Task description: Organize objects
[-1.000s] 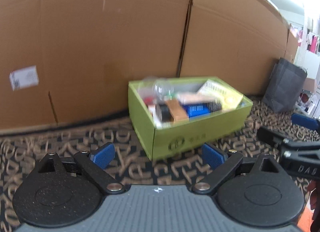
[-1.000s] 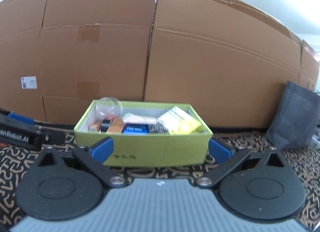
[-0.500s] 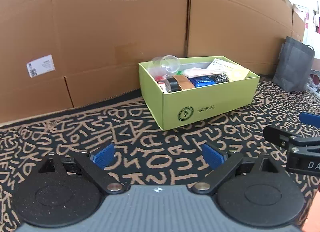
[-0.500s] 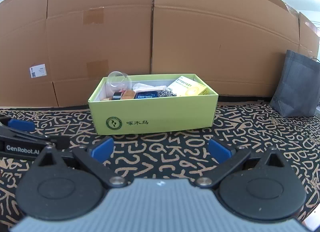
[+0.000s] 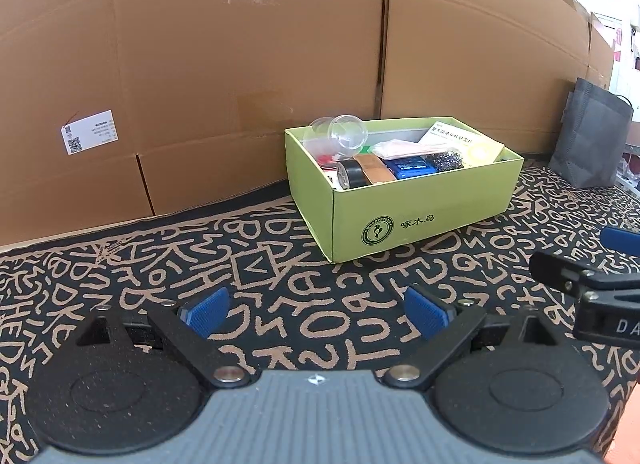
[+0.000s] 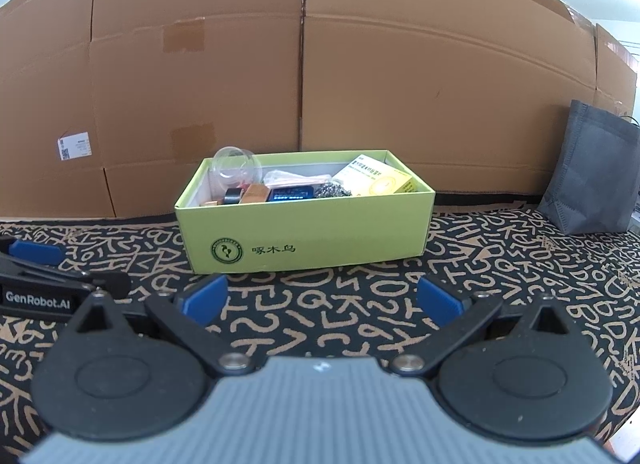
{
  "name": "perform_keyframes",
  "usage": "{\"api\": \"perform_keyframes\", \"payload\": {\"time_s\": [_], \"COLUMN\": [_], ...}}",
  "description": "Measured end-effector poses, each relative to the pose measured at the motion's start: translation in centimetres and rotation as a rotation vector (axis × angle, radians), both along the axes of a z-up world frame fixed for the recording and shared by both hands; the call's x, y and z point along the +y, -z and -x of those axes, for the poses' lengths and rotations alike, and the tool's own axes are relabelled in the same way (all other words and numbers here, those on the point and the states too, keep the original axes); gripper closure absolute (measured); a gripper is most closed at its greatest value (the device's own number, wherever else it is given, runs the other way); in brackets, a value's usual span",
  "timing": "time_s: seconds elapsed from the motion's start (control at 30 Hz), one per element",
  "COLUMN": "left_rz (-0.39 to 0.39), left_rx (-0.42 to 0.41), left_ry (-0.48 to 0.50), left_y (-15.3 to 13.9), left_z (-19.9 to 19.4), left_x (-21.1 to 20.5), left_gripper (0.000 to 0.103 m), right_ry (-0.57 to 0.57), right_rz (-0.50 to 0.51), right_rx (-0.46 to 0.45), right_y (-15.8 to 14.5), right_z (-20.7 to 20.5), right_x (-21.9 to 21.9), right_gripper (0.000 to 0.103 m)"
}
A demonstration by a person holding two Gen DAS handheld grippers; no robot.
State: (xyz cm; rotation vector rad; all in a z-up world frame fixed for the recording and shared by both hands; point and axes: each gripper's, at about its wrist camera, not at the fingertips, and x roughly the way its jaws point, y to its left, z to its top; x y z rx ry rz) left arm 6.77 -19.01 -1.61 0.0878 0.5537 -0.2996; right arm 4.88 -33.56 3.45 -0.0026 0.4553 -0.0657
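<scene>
A green cardboard box (image 5: 420, 216) (image 6: 320, 232) stands on the patterned mat against the cardboard wall. It holds a clear plastic cup (image 5: 346, 134) (image 6: 236, 168), a black tape roll (image 5: 352, 174), a brown block (image 5: 374, 168), a blue packet (image 5: 412, 166) (image 6: 290, 194), a yellow carton (image 6: 378, 180) and other small items. My left gripper (image 5: 318, 314) is open and empty, low over the mat, well short of the box. My right gripper (image 6: 320, 300) is open and empty, facing the box's front wall from a short distance.
Tall cardboard panels (image 6: 300, 76) wall off the back. A grey fabric bag (image 6: 588, 168) (image 5: 592, 140) stands at the right. The black mat with tan letters (image 6: 360, 296) covers the floor. The right gripper's finger (image 5: 580, 280) shows in the left wrist view.
Both grippers have pulled back from the box and tilted down. The box now looks smaller and more mat shows in front. Both stay open and empty.
</scene>
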Motion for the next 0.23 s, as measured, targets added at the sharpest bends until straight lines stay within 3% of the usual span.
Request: {"api": "perform_keyframes", "payload": {"time_s": [0.23], "left_rz": [-0.004], "left_rx": [-0.007], "left_ry": [0.007], "left_y": [0.02], "left_z": [0.15], "left_x": [0.0], "left_gripper": [0.006], "right_ry": [-0.001], "right_rz": [-0.002], "right_rx": [0.002], "right_y": [0.04], "right_z": [-0.13], "right_x": [0.33], "right_gripper": [0.0]}}
